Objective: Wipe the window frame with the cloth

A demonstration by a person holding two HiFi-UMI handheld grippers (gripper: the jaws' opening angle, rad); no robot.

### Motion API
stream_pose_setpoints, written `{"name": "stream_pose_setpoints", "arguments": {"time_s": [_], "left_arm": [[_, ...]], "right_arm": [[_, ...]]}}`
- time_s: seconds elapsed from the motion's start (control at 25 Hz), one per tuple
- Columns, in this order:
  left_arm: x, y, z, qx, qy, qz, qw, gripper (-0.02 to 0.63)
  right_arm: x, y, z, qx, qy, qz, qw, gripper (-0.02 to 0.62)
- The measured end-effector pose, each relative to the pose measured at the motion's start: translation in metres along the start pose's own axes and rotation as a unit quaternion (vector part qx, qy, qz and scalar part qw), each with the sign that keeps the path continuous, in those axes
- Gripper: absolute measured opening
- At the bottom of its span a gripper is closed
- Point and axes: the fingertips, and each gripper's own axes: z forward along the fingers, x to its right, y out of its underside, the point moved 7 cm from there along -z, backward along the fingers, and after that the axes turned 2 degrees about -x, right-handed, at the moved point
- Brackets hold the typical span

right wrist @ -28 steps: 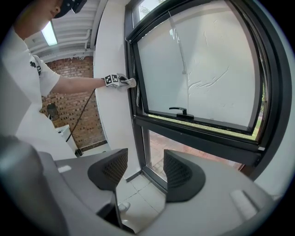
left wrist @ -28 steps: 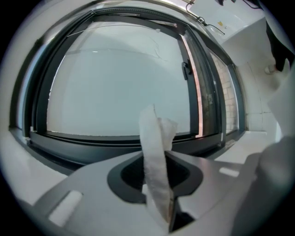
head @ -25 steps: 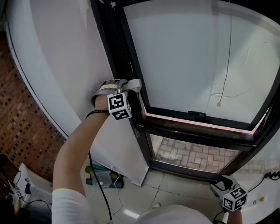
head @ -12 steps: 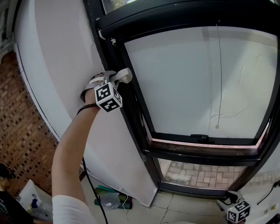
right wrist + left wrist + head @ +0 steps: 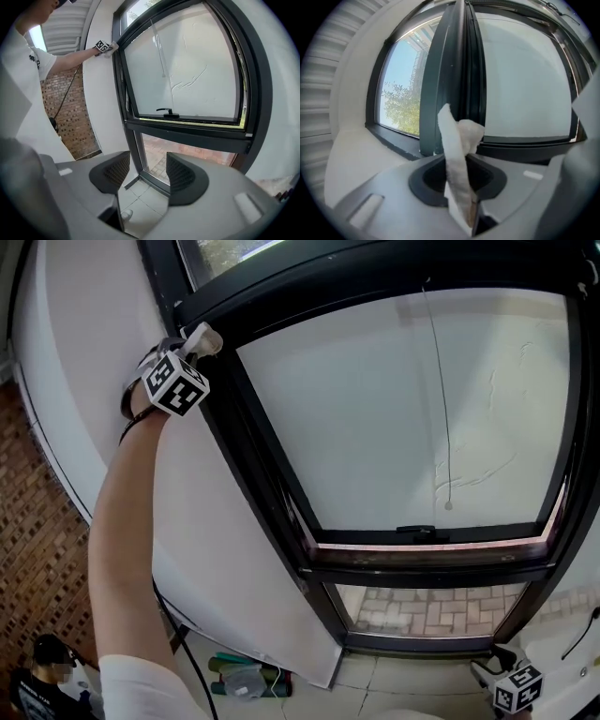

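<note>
The cloth [image 5: 452,136] is pinched tight in the left gripper [image 5: 458,174] at the top left corner of the window frame [image 5: 258,451], so next it likely must rub along the top bar; the right gripper [image 5: 143,176] hangs low, spread, empty.

Head camera above, left close, right distant, all facing window frame [image 5: 248,442]

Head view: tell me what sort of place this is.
Probably a room in a building, at a tall black window frame that the left claw reaches with a cloth. A brick wall stands at the left, the floor is tiled, and brick paving shows through the low pane.
</note>
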Motion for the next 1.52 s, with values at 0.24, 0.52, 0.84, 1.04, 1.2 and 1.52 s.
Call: {"name": "stream_pose_setpoints", "arguments": {"time_s": [0.24, 0.52, 0.84, 1.04, 1.2, 1.52], "left_arm": [[0.005, 0.001, -0.002, -0.007, -0.005, 0.017, 0.9998, 0.107], [0.014, -0.015, -0.027, 0.029, -0.005, 0.025, 0.9992, 0.107], [0.077, -0.033, -0.069, 0.071, 0.021, 0.045, 0.9963, 0.107], [0.142, -0.021, -0.078, 0.060, 0.062, 0.047, 0.9952, 0.107], [0.219, -0.014, -0.083, 0.052, 0.109, 0.038, 0.9919, 0.107], [0.378, -0.013, -0.100, 0.064, 0.201, 0.021, 0.9774, 0.107]], "right_arm": [[0.001, 0.011, -0.010, 0.005, 0.011, 0.008, 1.000, 0.245], [0.002, 0.011, -0.021, 0.005, 0.013, 0.004, 1.000, 0.245], [0.007, 0.010, -0.020, -0.005, -0.005, -0.016, 1.000, 0.245], [0.004, 0.002, -0.017, -0.005, -0.026, -0.034, 0.999, 0.245], [0.001, 0.002, -0.015, -0.015, -0.046, -0.042, 0.998, 0.245], [-0.001, 0.009, -0.025, -0.040, -0.039, -0.045, 0.997, 0.245]]}}
